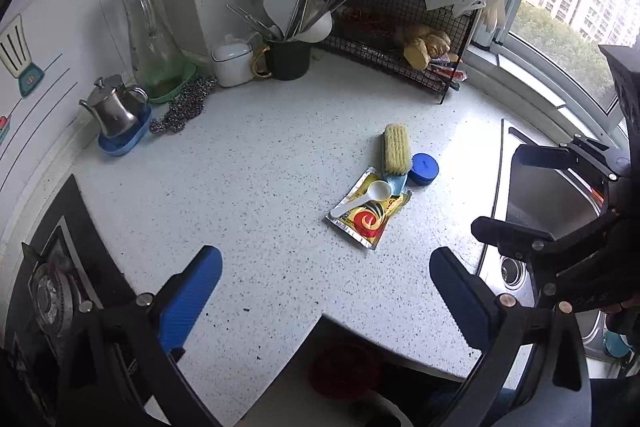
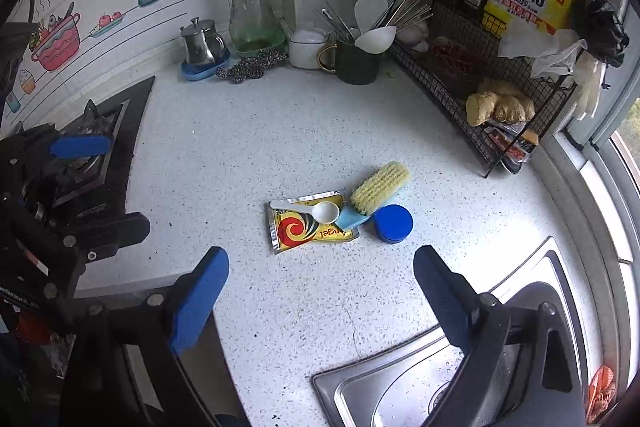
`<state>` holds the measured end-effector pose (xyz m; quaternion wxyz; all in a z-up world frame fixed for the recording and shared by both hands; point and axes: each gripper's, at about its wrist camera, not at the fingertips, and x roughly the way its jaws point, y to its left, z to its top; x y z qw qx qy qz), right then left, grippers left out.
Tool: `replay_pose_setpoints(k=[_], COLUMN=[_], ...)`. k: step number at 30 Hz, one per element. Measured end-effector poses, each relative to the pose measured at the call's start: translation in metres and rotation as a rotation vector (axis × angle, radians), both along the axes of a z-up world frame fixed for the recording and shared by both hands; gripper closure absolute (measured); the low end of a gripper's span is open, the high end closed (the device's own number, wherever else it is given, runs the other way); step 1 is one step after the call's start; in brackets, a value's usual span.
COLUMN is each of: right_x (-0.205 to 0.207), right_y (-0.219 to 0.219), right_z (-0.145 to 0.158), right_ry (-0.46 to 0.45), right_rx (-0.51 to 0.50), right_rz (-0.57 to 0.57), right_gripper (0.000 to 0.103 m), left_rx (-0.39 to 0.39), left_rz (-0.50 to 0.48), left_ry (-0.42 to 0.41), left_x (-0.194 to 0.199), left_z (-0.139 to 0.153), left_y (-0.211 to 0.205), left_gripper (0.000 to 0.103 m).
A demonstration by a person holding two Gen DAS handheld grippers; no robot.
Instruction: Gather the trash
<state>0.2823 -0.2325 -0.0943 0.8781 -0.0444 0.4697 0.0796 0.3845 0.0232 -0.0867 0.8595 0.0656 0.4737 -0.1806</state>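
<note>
You held both the left gripper (image 1: 326,291) and the right gripper (image 2: 320,297) wide and empty above the bench (image 2: 248,155). The yellow packet (image 2: 308,227) lay mid-bench under a white spoon (image 2: 312,209). Approach step; next, clear the spoon.

packet (image 2: 312,223) yellow, red swirl | cap (image 2: 393,223) blue | spoon (image 2: 316,209) white | countertop (image 2: 256,147) white, dark-speckled

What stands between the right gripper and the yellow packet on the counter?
Only bare counter lies between the open right gripper and the yellow packet. On the packet itself rest a white spoon and the brush's handle.
</note>
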Motion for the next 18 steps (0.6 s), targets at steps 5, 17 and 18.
replay_pose_setpoints(k=[5, 17, 18], right_x=[0.033, 0.102, 0.105], right_y=[0.001, 0.027, 0.029], right_z=[-0.019, -0.087, -0.091], right_ry=[0.046, 0.205, 0.209], right_rx=[-0.005, -0.069, -0.073], right_rz=[0.094, 0.365, 0.381], right_gripper=[0.012, 0.039, 0.039], left_rx=[0.001, -0.001, -0.005], left_rz=[0.038, 0.139, 0.142], left_ry=[0.052, 0.186, 0.193], left_x=[0.028, 0.063, 0.066], left_z=[-0.021, -0.084, -0.087], left_y=[-0.002, 0.005, 0.004], left_gripper=[0.000, 0.000, 0.000])
